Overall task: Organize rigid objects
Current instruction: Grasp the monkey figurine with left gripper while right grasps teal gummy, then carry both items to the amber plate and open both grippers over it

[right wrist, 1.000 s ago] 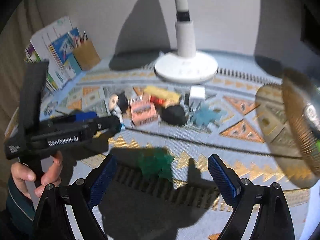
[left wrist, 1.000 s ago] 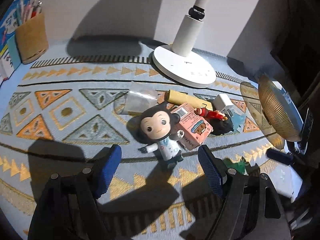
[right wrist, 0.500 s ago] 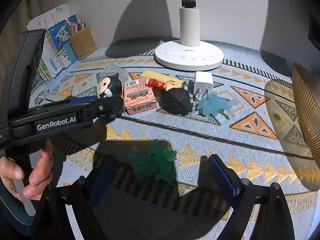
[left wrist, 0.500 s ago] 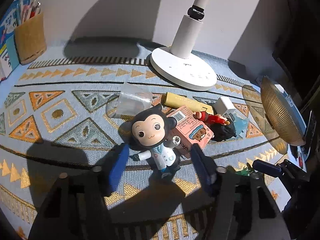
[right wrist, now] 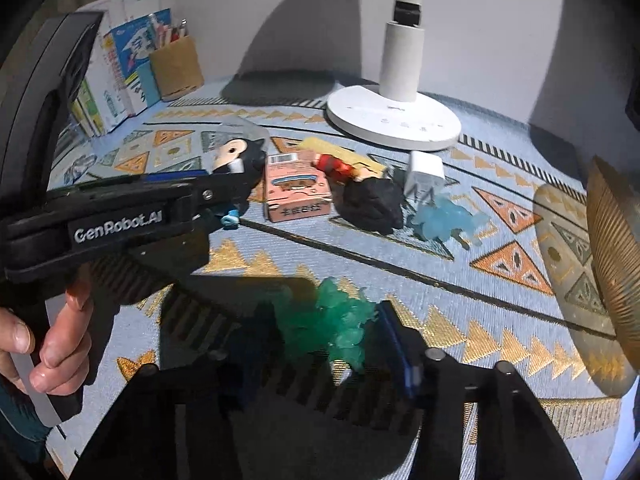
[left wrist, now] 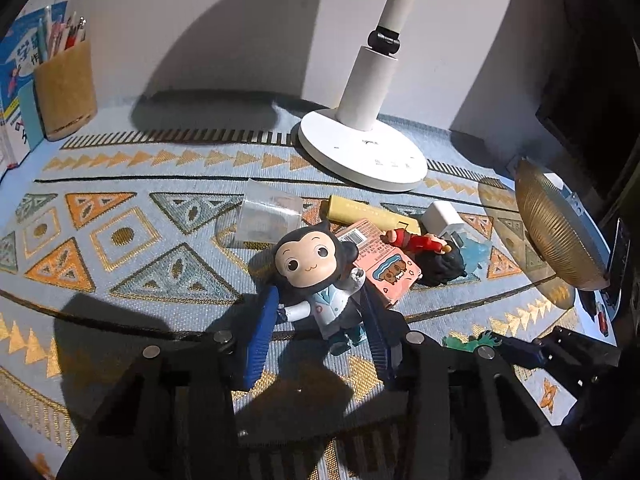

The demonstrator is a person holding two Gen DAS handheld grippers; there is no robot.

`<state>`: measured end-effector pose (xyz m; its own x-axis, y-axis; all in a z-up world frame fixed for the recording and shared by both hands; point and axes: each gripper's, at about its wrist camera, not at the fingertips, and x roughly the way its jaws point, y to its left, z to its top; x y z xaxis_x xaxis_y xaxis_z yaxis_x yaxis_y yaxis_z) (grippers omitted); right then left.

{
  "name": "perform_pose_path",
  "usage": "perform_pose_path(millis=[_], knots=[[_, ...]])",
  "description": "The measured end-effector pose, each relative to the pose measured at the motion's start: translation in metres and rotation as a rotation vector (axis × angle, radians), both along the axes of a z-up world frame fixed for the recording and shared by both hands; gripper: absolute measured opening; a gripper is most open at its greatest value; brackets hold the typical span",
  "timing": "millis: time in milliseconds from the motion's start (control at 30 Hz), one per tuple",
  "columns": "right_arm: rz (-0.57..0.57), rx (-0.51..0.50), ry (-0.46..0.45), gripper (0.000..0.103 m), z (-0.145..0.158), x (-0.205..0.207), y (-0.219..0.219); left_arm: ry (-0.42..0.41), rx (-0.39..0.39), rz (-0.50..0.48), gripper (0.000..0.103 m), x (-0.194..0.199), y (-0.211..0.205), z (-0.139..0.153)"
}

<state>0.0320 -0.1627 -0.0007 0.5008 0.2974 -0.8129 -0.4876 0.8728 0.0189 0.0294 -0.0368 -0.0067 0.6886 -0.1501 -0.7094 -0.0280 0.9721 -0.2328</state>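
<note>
A monkey figurine [left wrist: 316, 280] with a black head and white coat lies on the patterned mat. My left gripper [left wrist: 320, 320] has its blue pads against the figurine's body on both sides. It also shows in the right wrist view [right wrist: 236, 160]. My right gripper [right wrist: 328, 340] has closed around a translucent green toy [right wrist: 332, 324] on the mat. A pink box [left wrist: 380, 260], a red figure [left wrist: 412, 240], a black lump [left wrist: 444, 264], a white charger [left wrist: 444, 216] and a pale blue toy [right wrist: 444, 220] lie beside the figurine.
A white lamp base [left wrist: 360, 152] stands behind the pile. A golden ribbed dish [left wrist: 556, 236] sits at the right. A clear bag [left wrist: 268, 216] and a yellow bar [left wrist: 368, 212] lie near the figurine. A pen holder [left wrist: 64, 84] and books stand at the far left.
My left gripper moved forward and its jaws closed from wide open onto the monkey figurine. My right gripper moved down and closed around the green toy.
</note>
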Motion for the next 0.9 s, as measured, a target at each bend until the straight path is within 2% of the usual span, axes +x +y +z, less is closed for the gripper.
perform_pose_path(millis=[200, 300, 433, 567, 667, 767, 900], knots=[[0.005, -0.032, -0.038, 0.049, 0.002, -0.007, 0.004, 0.004, -0.001, -0.001, 0.040, 0.000, 0.001, 0.000], [0.007, -0.032, -0.036, 0.049, 0.001, -0.006, 0.004, 0.040, 0.000, -0.011, 0.040, 0.003, -0.001, -0.004], [0.004, -0.024, -0.031, 0.049, 0.001, -0.005, 0.003, 0.042, 0.013, 0.002, 0.040, 0.007, -0.001, -0.003], [0.002, -0.021, -0.062, 0.048, 0.006, -0.012, 0.002, 0.032, 0.033, -0.017, 0.038, 0.002, -0.005, 0.000], [0.000, 0.025, -0.058, 0.048, 0.013, -0.021, -0.006, 0.000, 0.053, -0.036, 0.038, -0.011, -0.009, 0.008], [-0.028, 0.055, -0.069, 0.048, 0.025, -0.030, -0.021, -0.047, 0.018, -0.058, 0.038, -0.027, -0.012, 0.023], [-0.095, 0.125, -0.113, 0.048, 0.062, -0.036, -0.053, -0.100, -0.009, -0.086, 0.038, -0.040, -0.023, 0.051]])
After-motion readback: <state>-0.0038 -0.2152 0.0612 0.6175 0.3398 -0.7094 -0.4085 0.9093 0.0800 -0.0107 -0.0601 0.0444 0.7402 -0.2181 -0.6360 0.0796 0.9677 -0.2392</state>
